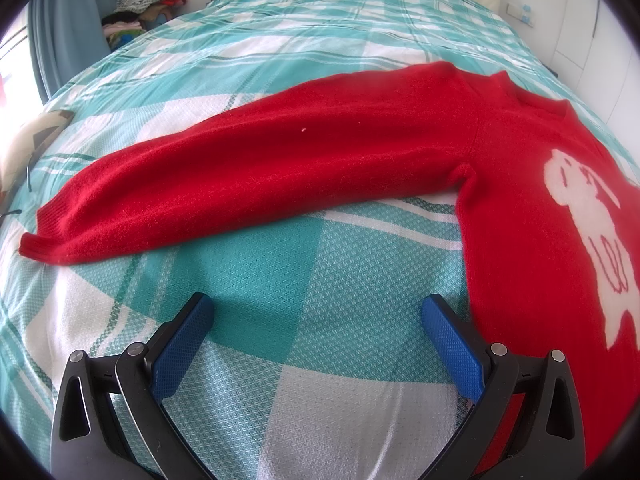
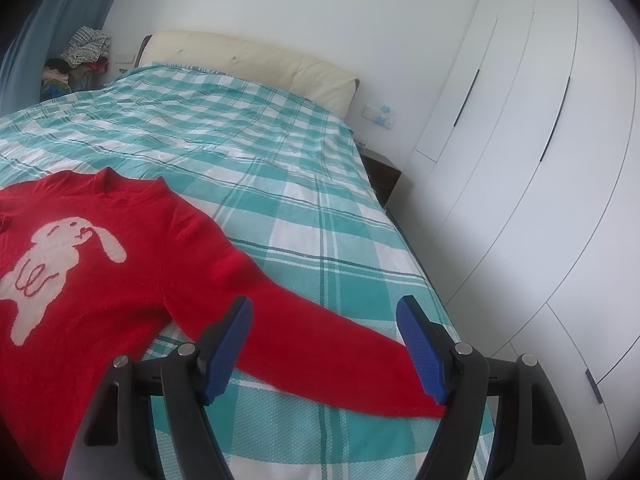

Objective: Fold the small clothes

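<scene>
A red sweater [image 1: 516,208] with a white rabbit figure [image 2: 56,256] lies flat on the checked bedcover [image 1: 280,248], front side up. In the left wrist view the left gripper [image 1: 318,312] stands with its jaws wide apart and nothing between them, only bedcover; one sleeve [image 1: 248,176] stretches across just ahead of its fingertips, and the body of the sweater lies beside its right finger, partly cut off by the frame edge. In the right wrist view the right gripper [image 2: 324,316] is also spread wide, and the other sleeve [image 2: 320,340] passes under the gap. The cuff end is hidden behind its right finger, and whether the pads touch the cloth is hard to tell. Far ahead, a pile of clothes [image 2: 80,60] is too small to make out.
</scene>
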A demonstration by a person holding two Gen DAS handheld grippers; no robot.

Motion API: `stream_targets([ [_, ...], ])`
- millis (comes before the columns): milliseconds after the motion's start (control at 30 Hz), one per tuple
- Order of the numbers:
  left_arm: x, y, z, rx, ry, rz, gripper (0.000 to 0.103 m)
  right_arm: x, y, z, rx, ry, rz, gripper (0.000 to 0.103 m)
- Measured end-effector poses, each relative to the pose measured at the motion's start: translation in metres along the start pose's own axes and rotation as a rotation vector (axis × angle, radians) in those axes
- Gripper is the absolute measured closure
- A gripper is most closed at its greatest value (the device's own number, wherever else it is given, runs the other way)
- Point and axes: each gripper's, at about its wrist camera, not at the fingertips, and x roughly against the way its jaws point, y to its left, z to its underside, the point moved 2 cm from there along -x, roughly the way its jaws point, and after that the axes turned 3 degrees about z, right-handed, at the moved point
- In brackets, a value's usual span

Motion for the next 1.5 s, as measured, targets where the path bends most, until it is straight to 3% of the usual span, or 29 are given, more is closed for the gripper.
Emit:
stream_targets([
  [600, 0.0, 0.0, 0.0, 0.0, 0.0, 0.0, 0.0, -0.002, -0.007, 0.0, -0.026, 0.01, -0.01, 0.029],
  [867, 0.0, 0.0, 0.0, 0.0, 0.0, 0.0, 0.0, -0.012, -0.026, 0.002, -0.128, 0.056, -0.055, 0.029],
  [1067, 0.0, 0.0, 0.0, 0.0, 0.0, 0.0, 0.0, -0.022, -0.123, 0.016, -0.482, 0.077, -0.049, 0.029],
  [1233, 0.0, 0.0, 0.0, 0.0, 0.0, 0.0, 0.0, -0.049, -0.211, 0.073, -0.906, 0.17, -0.108, 0.029],
  [1367, 0.0, 0.0, 0.0, 0.0, 0.0, 0.001, 0.0, -0.078, -0.236, 0.133, -1.246, 0.297, -0.252, 0.029],
  [1500, 0.0, 0.0, 0.0, 0.0, 0.0, 0.001, 0.0, -0.104, -0.223, 0.17, -1.437, 0.417, -0.384, 0.031],
])
